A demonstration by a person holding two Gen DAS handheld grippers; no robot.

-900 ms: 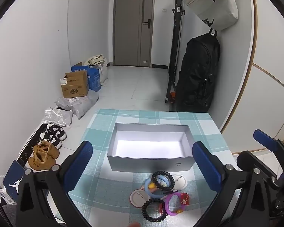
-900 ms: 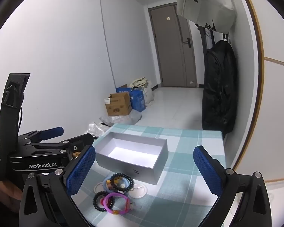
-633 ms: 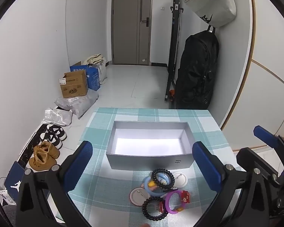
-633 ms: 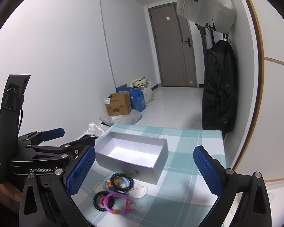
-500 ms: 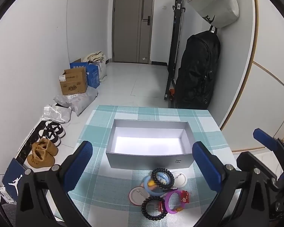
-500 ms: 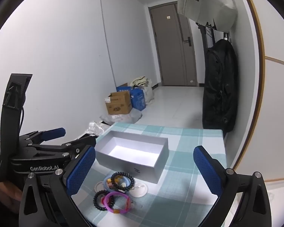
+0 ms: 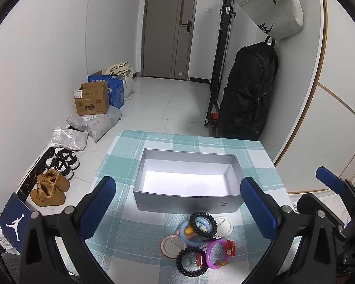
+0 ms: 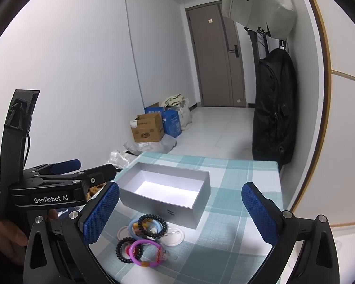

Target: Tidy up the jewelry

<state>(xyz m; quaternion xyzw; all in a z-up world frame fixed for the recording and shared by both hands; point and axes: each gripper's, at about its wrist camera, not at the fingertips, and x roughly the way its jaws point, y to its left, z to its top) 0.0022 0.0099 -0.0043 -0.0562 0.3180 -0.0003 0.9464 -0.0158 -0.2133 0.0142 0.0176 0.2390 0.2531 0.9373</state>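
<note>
Left gripper (image 7: pixel 177 203) held level, blue-padded jaws spread wide, gripping nothing. Right gripper (image 8: pixel 180 208) likewise raised with jaws wide apart, empty. Left hand (image 8: pixel 4 235) wrapped around the left gripper's handle.

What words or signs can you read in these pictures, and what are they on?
"GenRobot.AI": white letters on the left gripper, seen in the right wrist view.
"H": small mark on the front wall of the grey box.
Swoosh sign: on the beige bag.
Jumping-man sign: on the dark blue bag on the floor.
Print on the cardboard box and the blue box: too blurred to read.
</note>
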